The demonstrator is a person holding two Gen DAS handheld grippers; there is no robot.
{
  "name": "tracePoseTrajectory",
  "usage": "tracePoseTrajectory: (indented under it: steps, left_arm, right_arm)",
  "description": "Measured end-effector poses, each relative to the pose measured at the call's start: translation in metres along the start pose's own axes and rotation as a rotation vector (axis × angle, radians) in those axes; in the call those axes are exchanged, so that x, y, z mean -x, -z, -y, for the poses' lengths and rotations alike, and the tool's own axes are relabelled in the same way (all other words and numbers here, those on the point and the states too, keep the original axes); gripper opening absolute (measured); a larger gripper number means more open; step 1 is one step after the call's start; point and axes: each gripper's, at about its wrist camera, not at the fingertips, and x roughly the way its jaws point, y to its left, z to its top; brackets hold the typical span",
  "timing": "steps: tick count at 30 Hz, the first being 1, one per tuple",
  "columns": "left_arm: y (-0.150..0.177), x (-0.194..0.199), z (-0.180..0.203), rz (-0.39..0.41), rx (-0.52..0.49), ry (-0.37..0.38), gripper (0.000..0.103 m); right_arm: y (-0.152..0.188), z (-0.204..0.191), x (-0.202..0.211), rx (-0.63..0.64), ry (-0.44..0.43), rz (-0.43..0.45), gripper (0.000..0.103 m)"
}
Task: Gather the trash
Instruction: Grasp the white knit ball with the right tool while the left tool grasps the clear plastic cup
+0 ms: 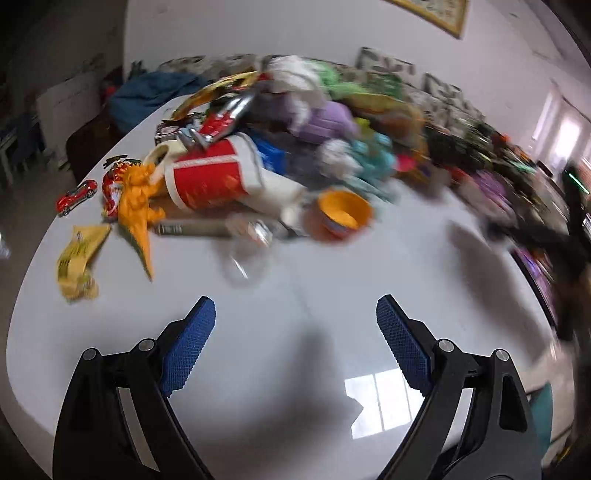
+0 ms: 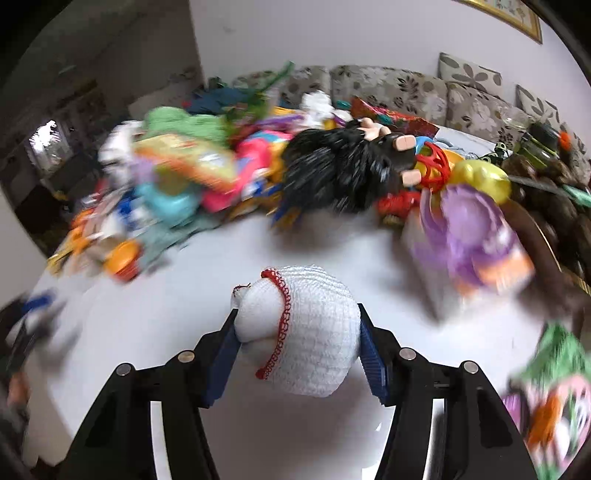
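While the right gripper (image 2: 297,332) has its fingers (image 2: 225,354) closed partway onto a white knitted ball (image 2: 306,332) with red trim, lifted clear of the white desk (image 2: 177,302), the hold looks soft: the yarn bulges out above and below the pads, so a quick swing could let it squeeze free and drop back towards the toy pile (image 2: 258,162) behind it. It is also unclear whether this ball counts as trash at all, so a wrong pick is a risk. The left gripper (image 1: 295,317) hangs over bare desk with its fingers spread wide and nothing between them; a crumpled yellow wrapper (image 1: 79,264), the likeliest trash, lies left of it, just beside an orange toy dinosaur (image 1: 138,206) that a careless reach could knock. Both views are smeared, so small scraps near the pile are hard to tell apart. Glossy and white, the desk mirrors a window; beyond the pile stand a floral sofa (image 2: 388,86) and a pale wall with a framed picture (image 2: 509,14).
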Motion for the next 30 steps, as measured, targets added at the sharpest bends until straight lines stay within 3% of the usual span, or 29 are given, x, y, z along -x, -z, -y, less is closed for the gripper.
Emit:
tracePoseTrajectory:
  steps: [5, 7, 8, 9, 12, 15, 20, 24, 28, 29, 30]
  left_arm:
    - [-0.028, -0.053, -0.009, -0.085, 0.014, -0.082, 0.086]
    - [-0.031, -0.061, -0.004, -0.056, -0.037, -0.171, 0.061]
    - [-0.032, -0.060, -0.002, -0.054, -0.046, -0.155, 0.046]
    - [-0.033, -0.057, -0.001, -0.049, -0.044, -0.147, 0.042]
    - [-0.022, -0.043, 0.001, -0.053, -0.025, -0.110, 0.041]
    - [0.000, -0.002, 0.015, -0.001, -0.068, -0.093, 0.041]
    - [0.063, 0.078, 0.053, 0.029, -0.222, 0.058, 0.041]
    - [0.123, 0.090, 0.068, -0.071, -0.327, 0.145, 0.041]
    - [0.173, 0.048, 0.066, -0.241, -0.377, 0.175, 0.044]
    - [0.183, 0.032, 0.064, -0.281, -0.383, 0.173, 0.049]
    - [0.189, 0.017, 0.060, -0.320, -0.385, 0.173, 0.068]
  right_arm:
    - [0.047, -0.017, 0.035, -0.036, -0.074, 0.016, 0.060]
    - [0.059, -0.023, 0.038, -0.045, -0.101, 0.009, 0.060]
    - [0.063, -0.026, 0.039, -0.043, -0.100, 0.008, 0.060]
    - [0.069, -0.032, 0.039, -0.037, -0.098, 0.005, 0.060]
    - [0.078, -0.045, 0.039, -0.036, -0.134, 0.007, 0.060]
    - [0.081, -0.066, 0.050, -0.002, -0.193, 0.028, 0.060]
    - [0.098, -0.108, 0.080, 0.113, -0.340, -0.001, 0.060]
    - [0.132, -0.140, 0.085, 0.205, -0.448, -0.131, 0.060]
    - [0.166, -0.155, 0.049, 0.229, -0.459, -0.283, 0.062]
    - [0.177, -0.156, 0.030, 0.224, -0.447, -0.328, 0.066]
    - [0.184, -0.156, 0.017, 0.214, -0.434, -0.357, 0.070]
